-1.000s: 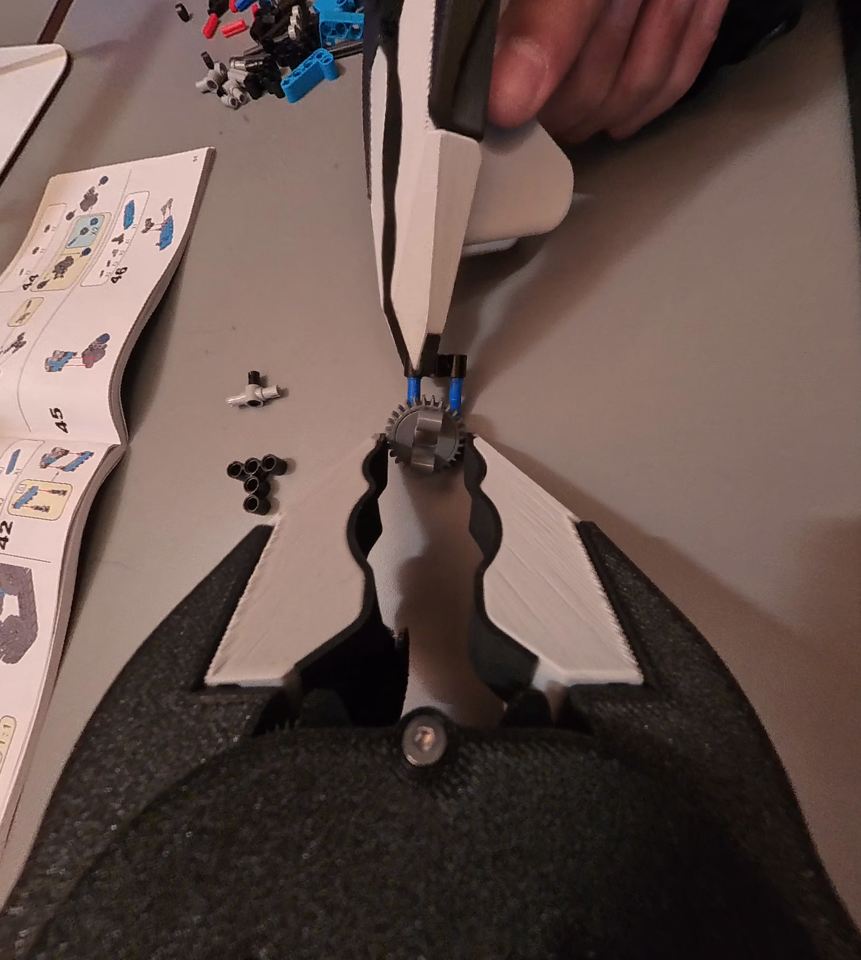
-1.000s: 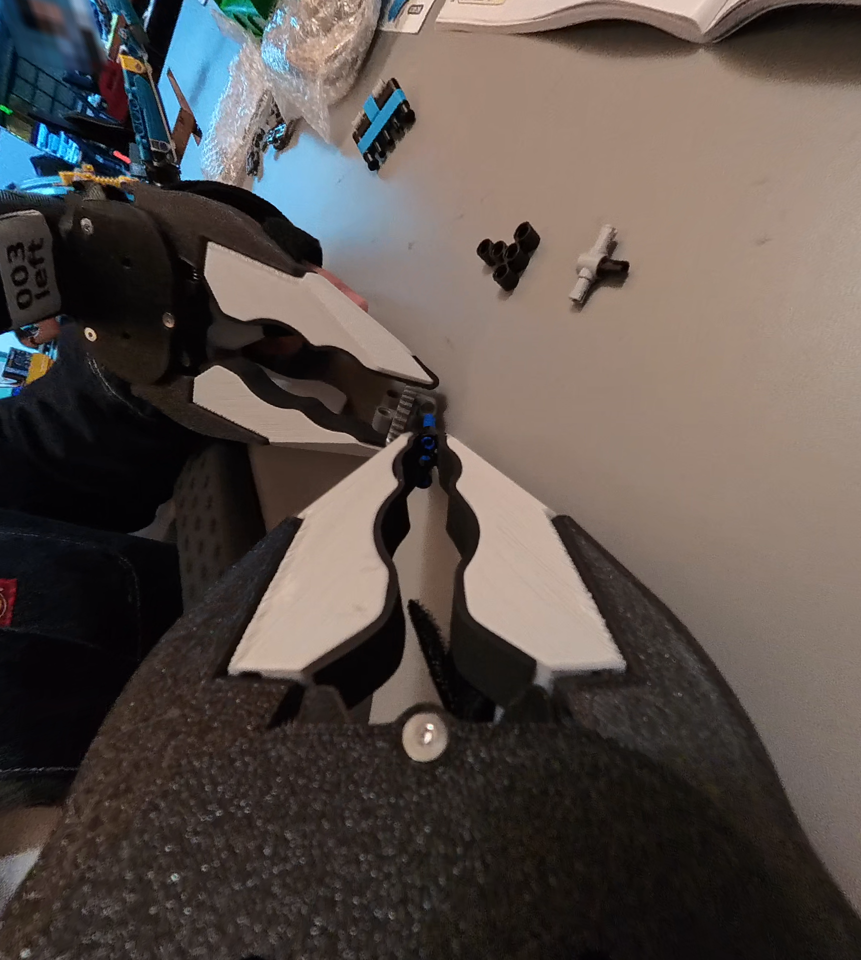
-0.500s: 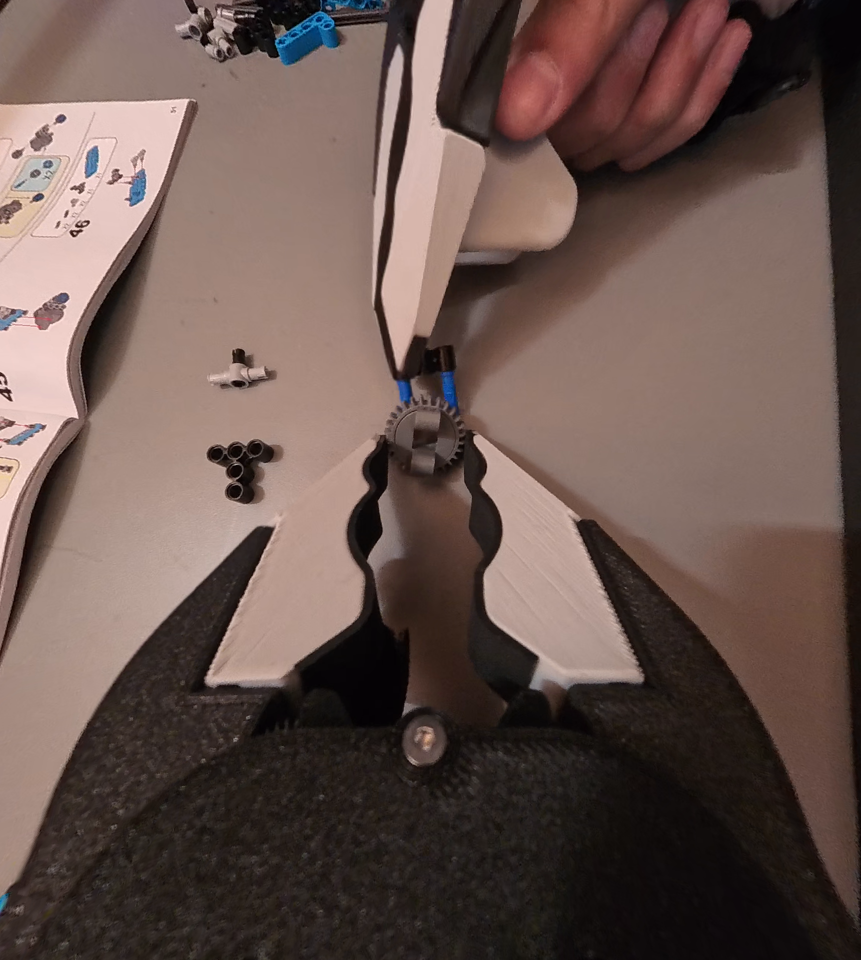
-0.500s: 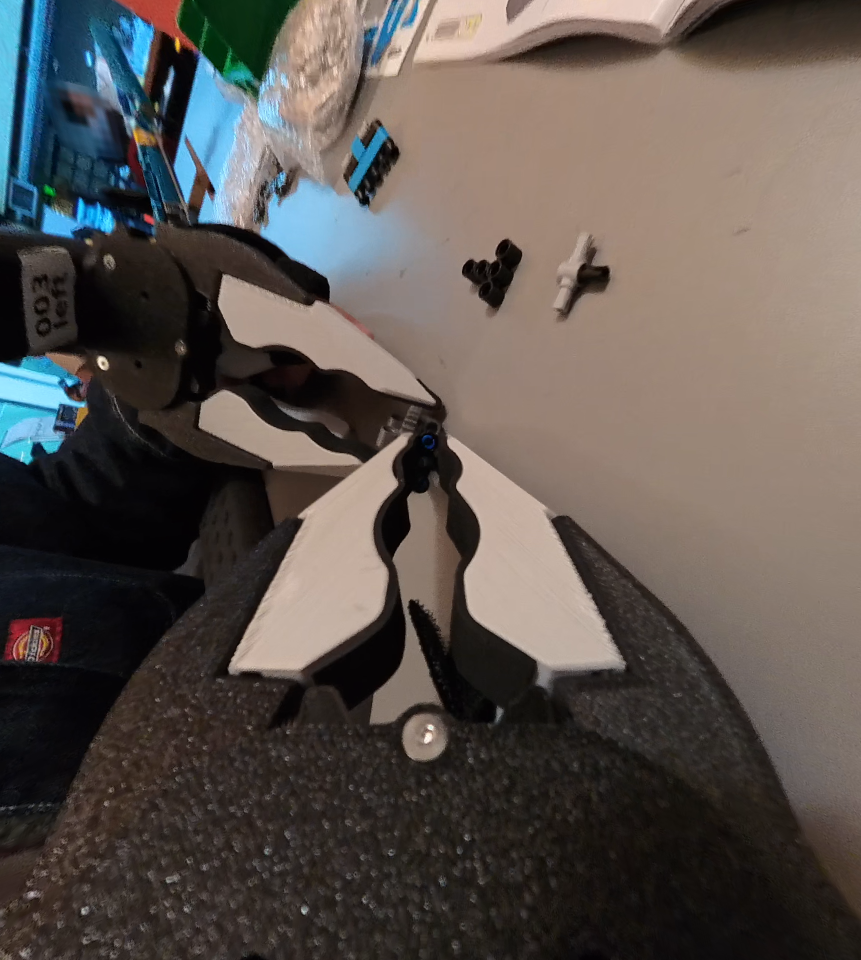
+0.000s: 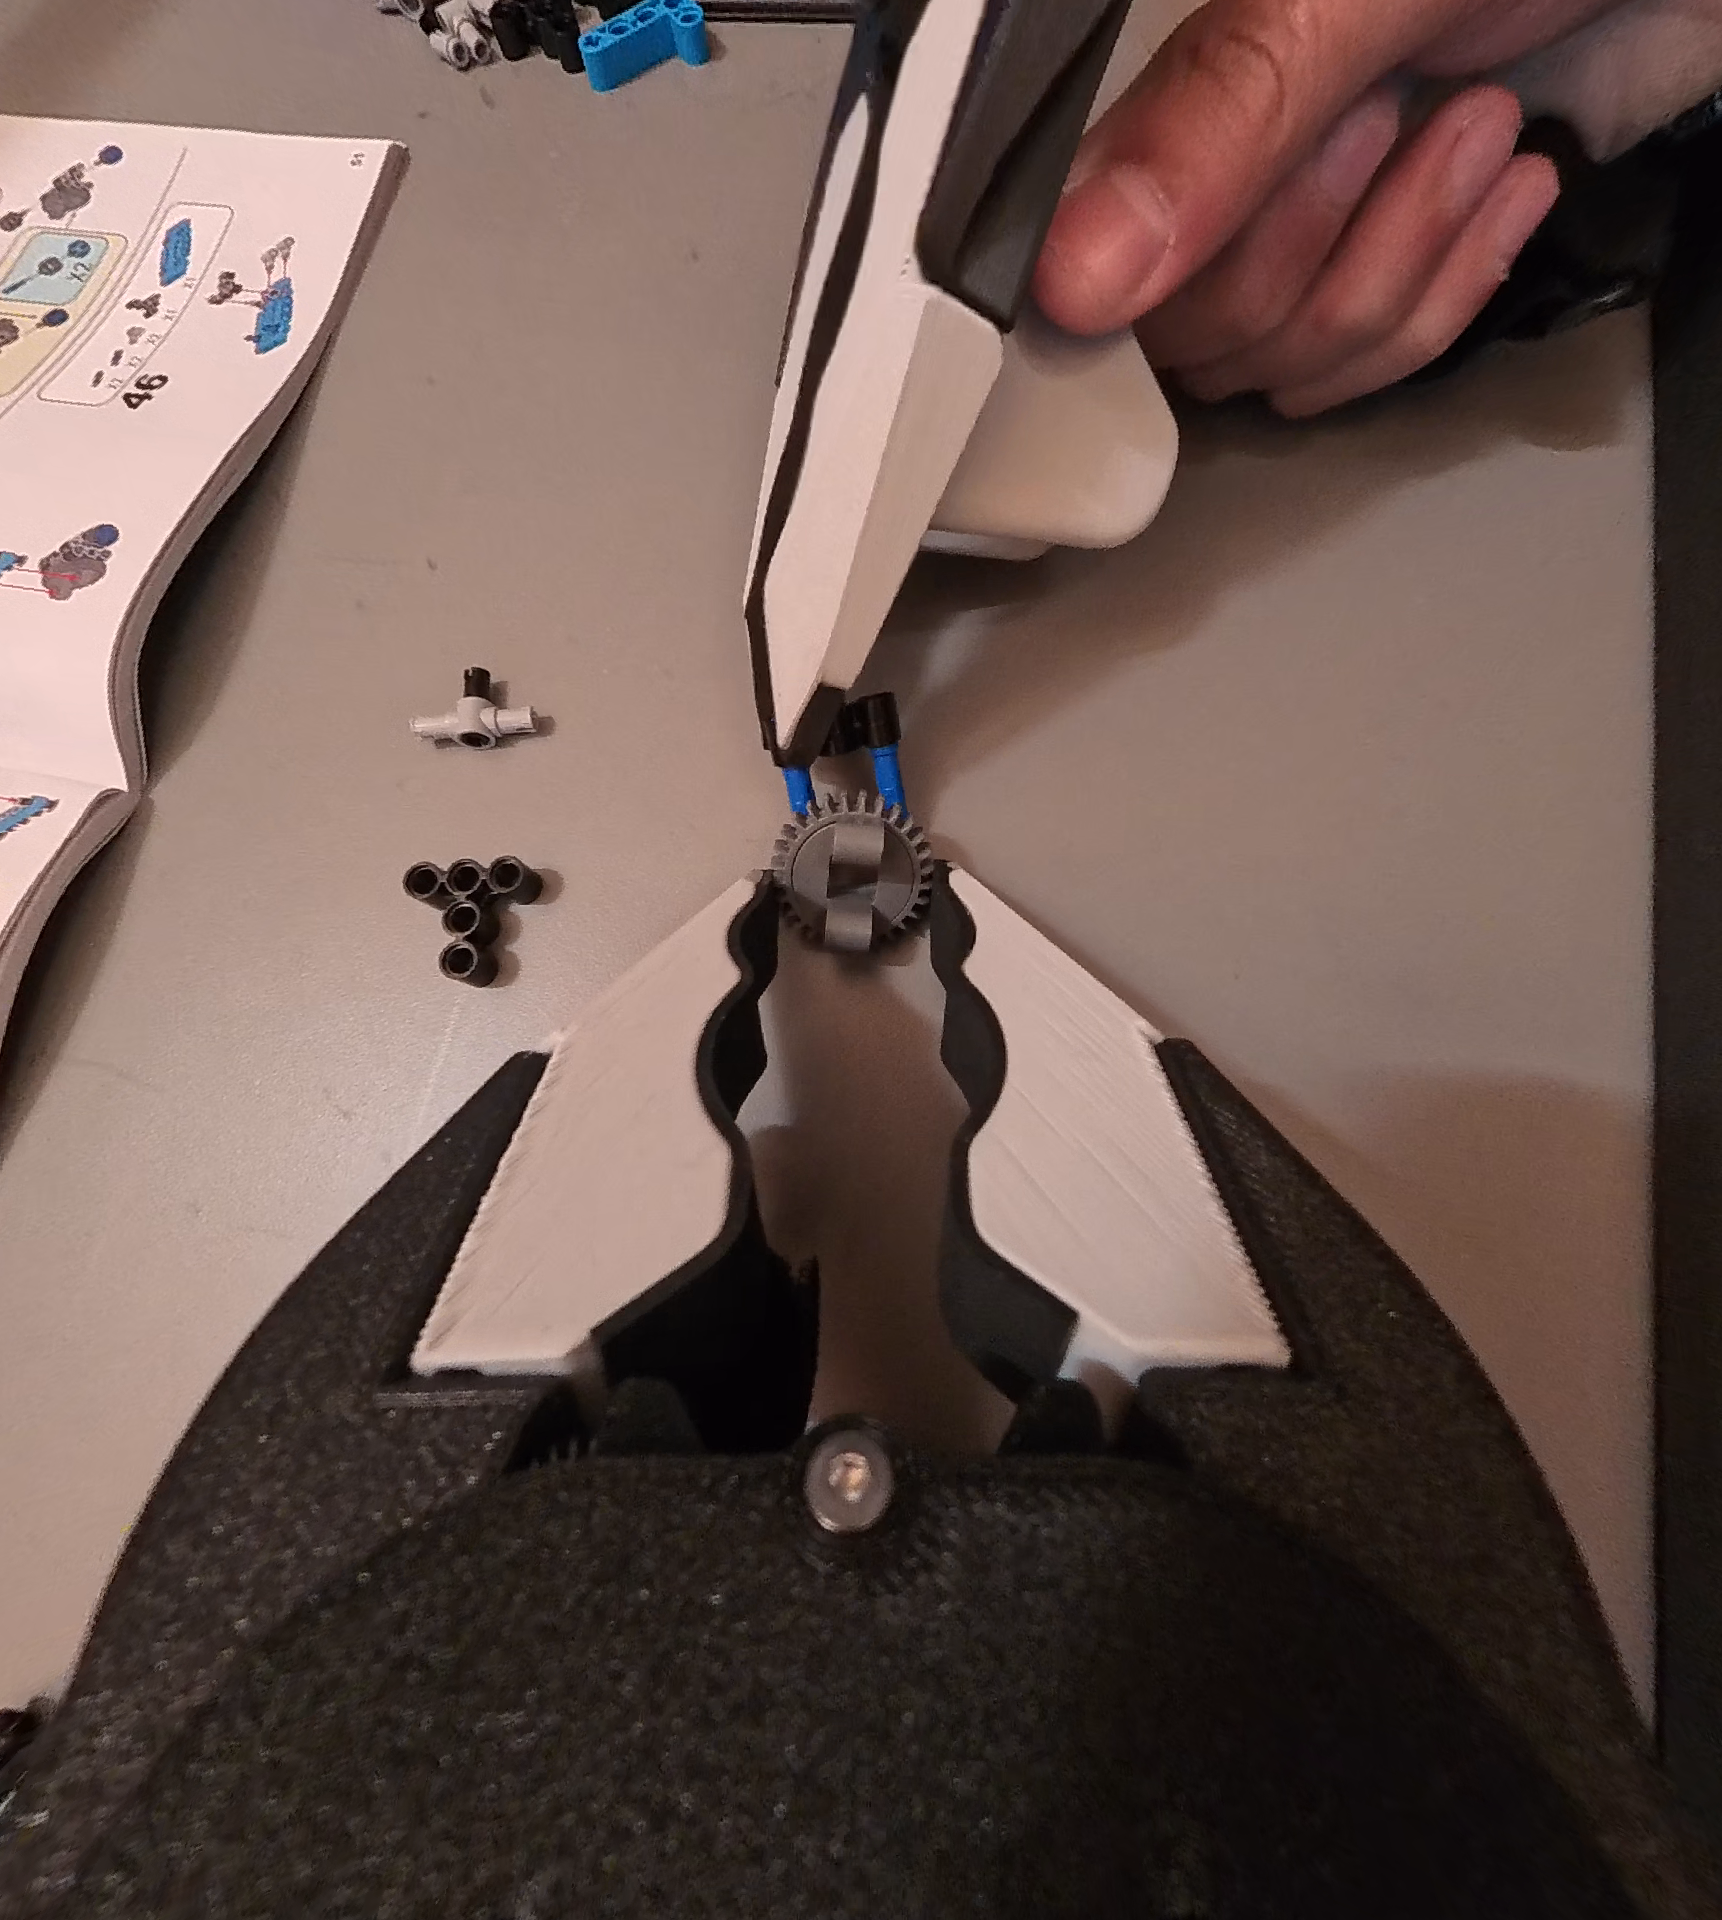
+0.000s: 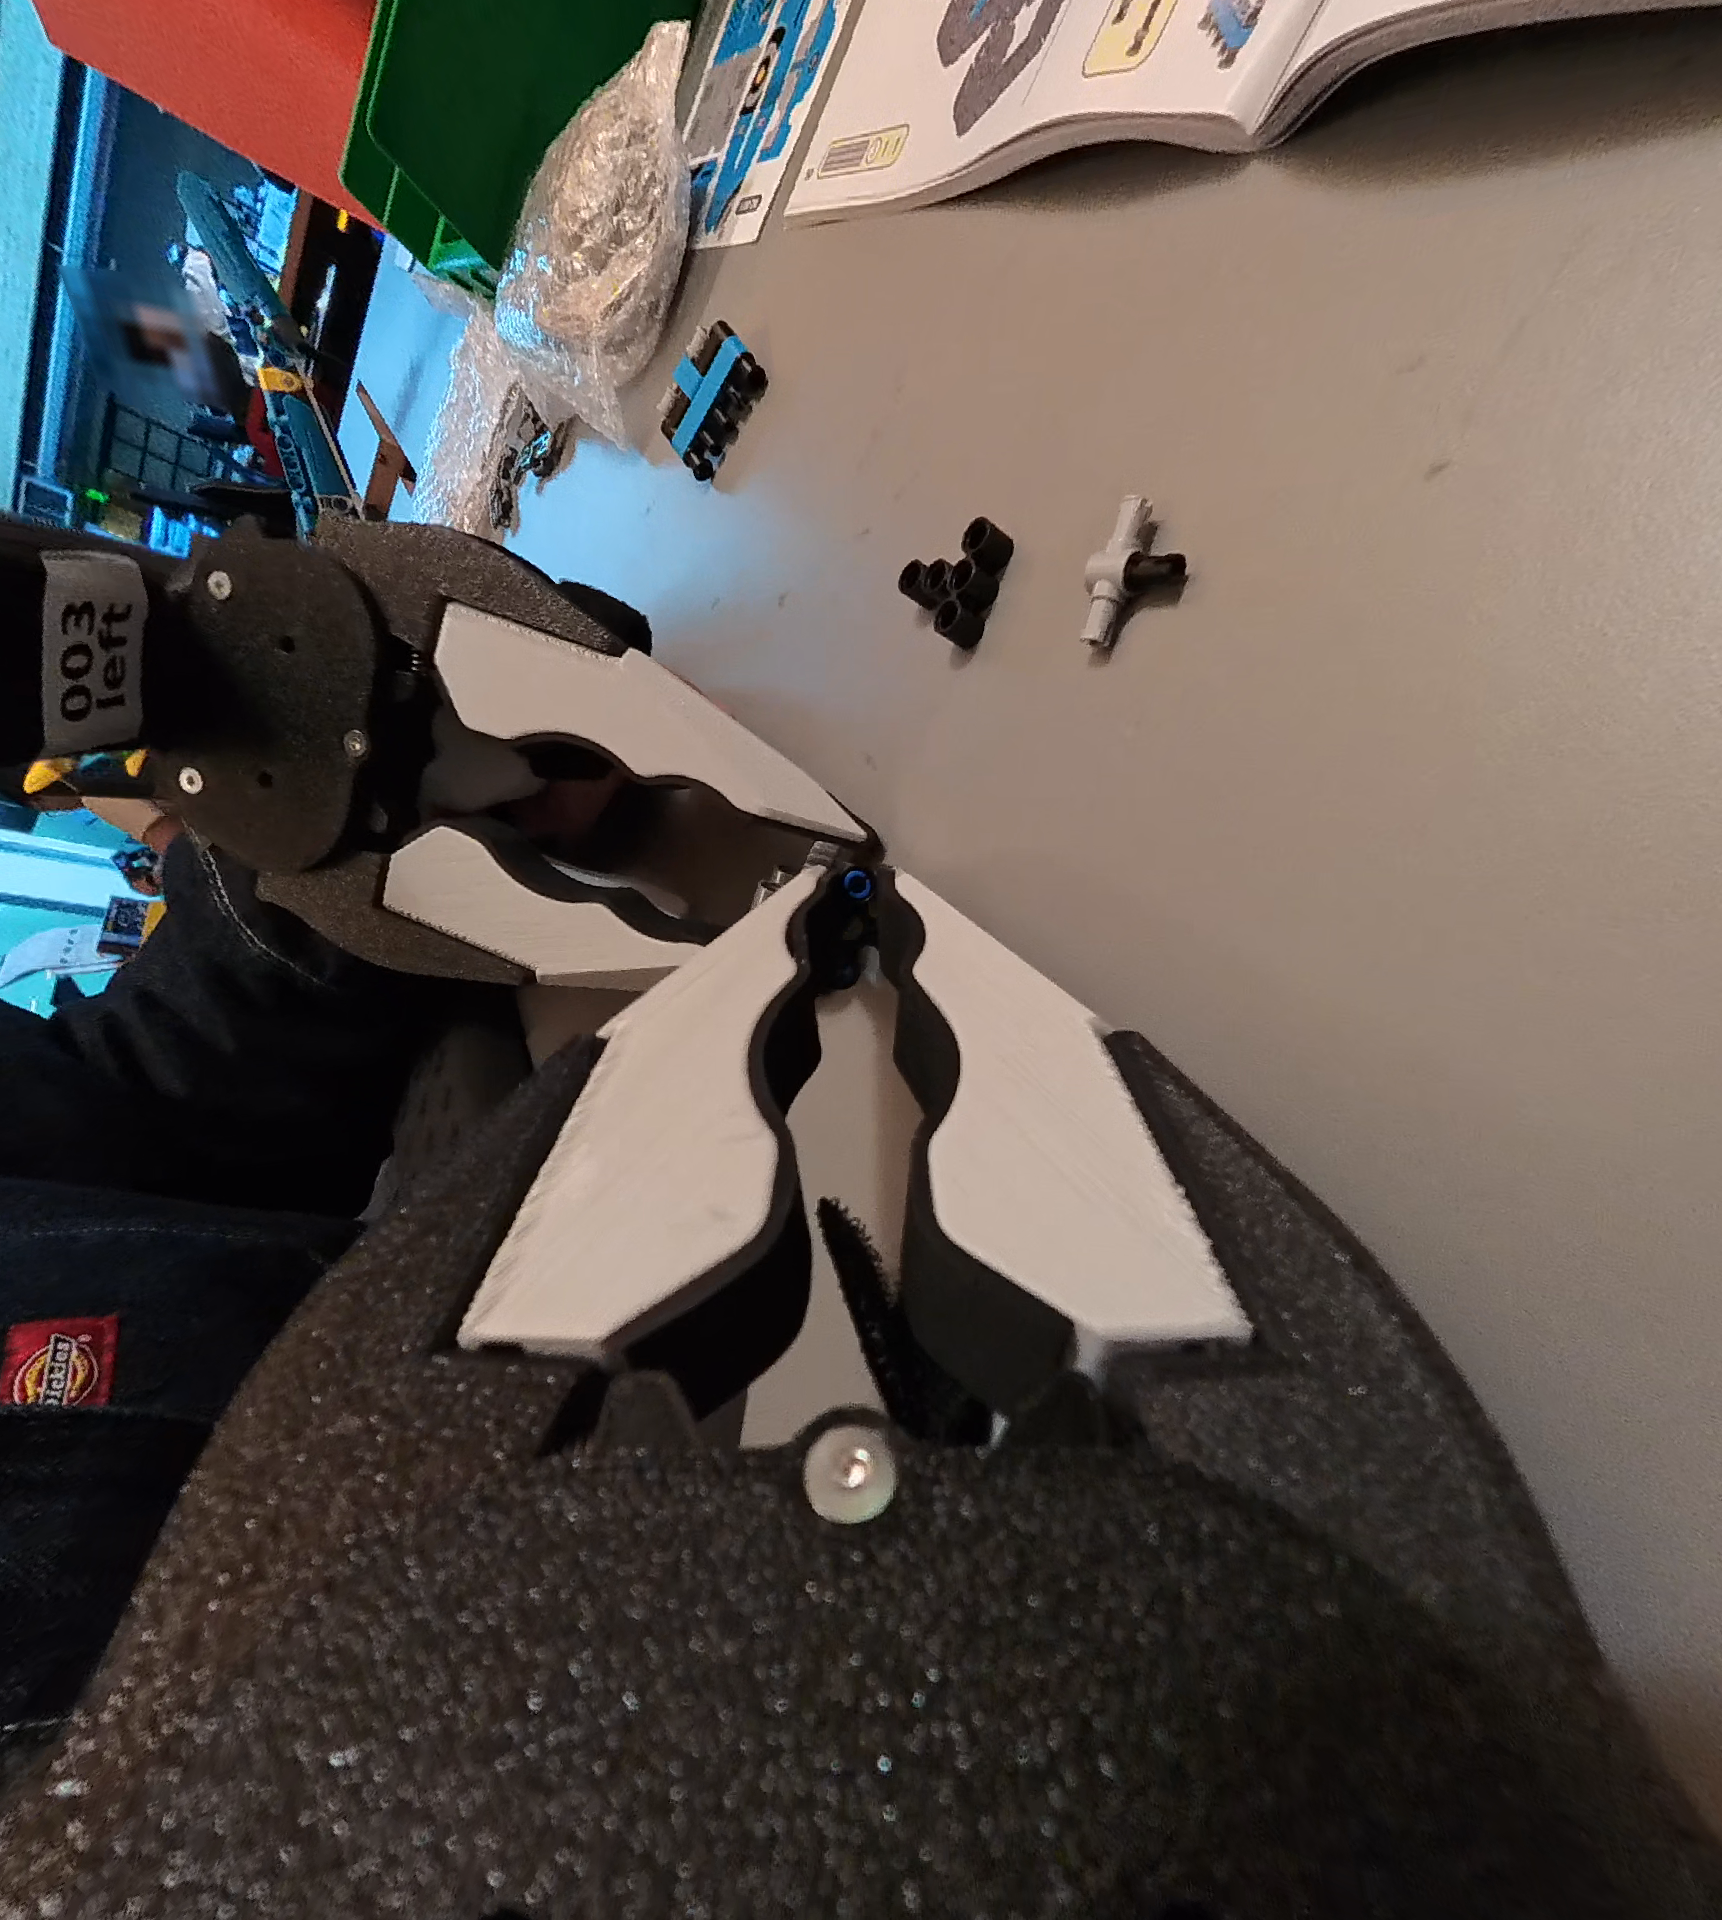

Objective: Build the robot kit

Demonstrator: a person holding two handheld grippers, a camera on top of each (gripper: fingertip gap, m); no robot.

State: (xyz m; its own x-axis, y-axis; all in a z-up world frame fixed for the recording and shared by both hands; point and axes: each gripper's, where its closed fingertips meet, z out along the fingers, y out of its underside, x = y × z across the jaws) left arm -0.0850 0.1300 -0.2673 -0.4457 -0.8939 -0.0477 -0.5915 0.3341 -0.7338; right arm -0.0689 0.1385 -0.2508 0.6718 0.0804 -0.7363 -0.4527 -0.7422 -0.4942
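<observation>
Holds grey gear clamped in left gripper over worktop; pinches black piece with blue pins in right gripper, pins touching gear's far side. Leaves black connector loose nearby.

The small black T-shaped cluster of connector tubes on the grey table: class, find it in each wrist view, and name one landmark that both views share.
Left wrist view: the black T-shaped cluster of connector tubes lies left of centre, below the light grey cross-shaped connector.
Right wrist view: it lies upper centre, left of that same connector.
Shared landmark: the open instruction booklet, at the left edge in the left view, along the top in the right.
</observation>
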